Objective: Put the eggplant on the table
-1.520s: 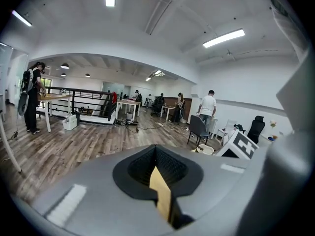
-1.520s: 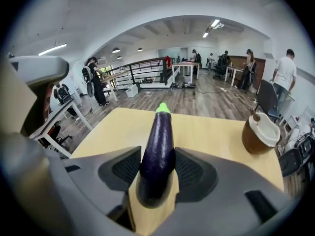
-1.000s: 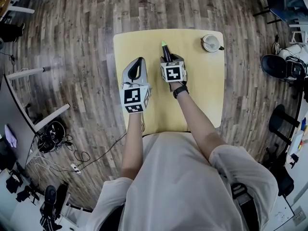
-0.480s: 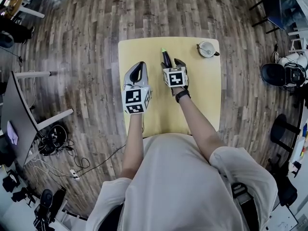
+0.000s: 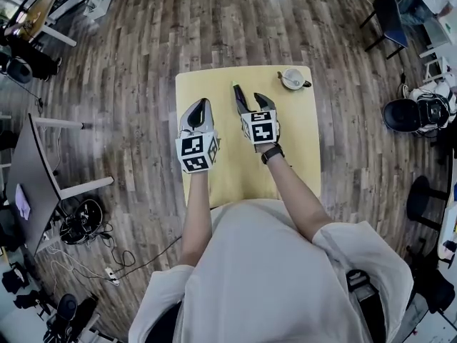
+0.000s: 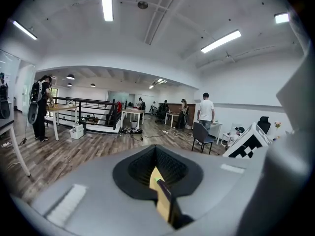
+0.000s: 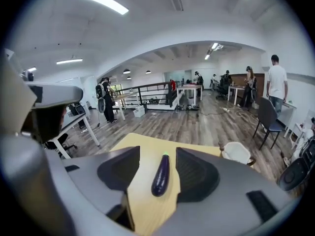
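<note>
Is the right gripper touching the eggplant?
Apart. In the right gripper view the eggplant lies between the right gripper's closing jaws, with yellow table showing on both sides.

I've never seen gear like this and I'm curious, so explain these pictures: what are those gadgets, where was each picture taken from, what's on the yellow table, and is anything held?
No robot here: a person holds two hand-operated claws over a yellow table. The top-down picture comes from a camera on the person's head; the other two come from cameras riding on the claws, each looking along its own jaws. On the table lie a purple eggplant and, at the far right corner, a white cup. The left claw is shut with nothing in it. The right claw has wide jaws that are closing slightly; the eggplant shows between them but lies on the table, untouched. So nothing is held.
</note>
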